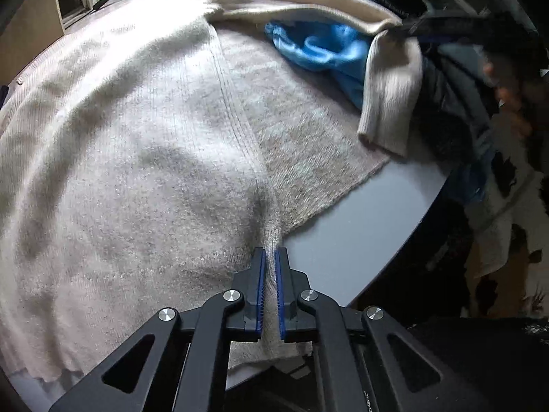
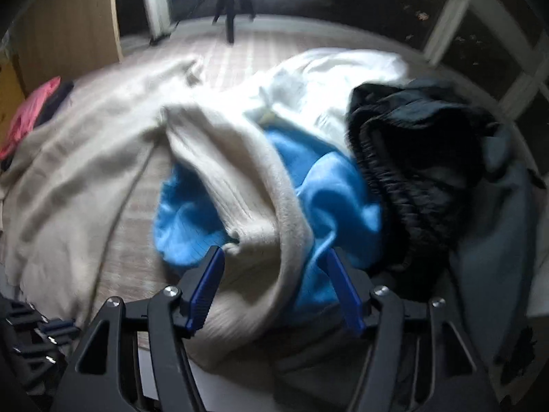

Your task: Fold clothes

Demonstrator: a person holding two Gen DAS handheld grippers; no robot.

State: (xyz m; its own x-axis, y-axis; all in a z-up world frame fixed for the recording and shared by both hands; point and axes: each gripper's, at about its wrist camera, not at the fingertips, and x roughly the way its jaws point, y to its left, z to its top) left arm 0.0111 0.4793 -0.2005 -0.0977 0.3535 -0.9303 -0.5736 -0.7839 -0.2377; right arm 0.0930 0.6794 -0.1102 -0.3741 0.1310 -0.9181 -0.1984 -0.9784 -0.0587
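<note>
- Grey table (image 1: 360, 240), its rounded edge bare at the near right.
- Beige sweater (image 1: 137, 158) spread flat across it.
- Blue garment (image 1: 319, 48) and dark clothes (image 2: 418, 158) piled beyond.

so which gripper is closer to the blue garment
Right. The right gripper stands open directly over the blue garment, with the beige sleeve between its fingers. The left gripper is shut on the beige sweater's edge, well away from the blue garment.
</note>
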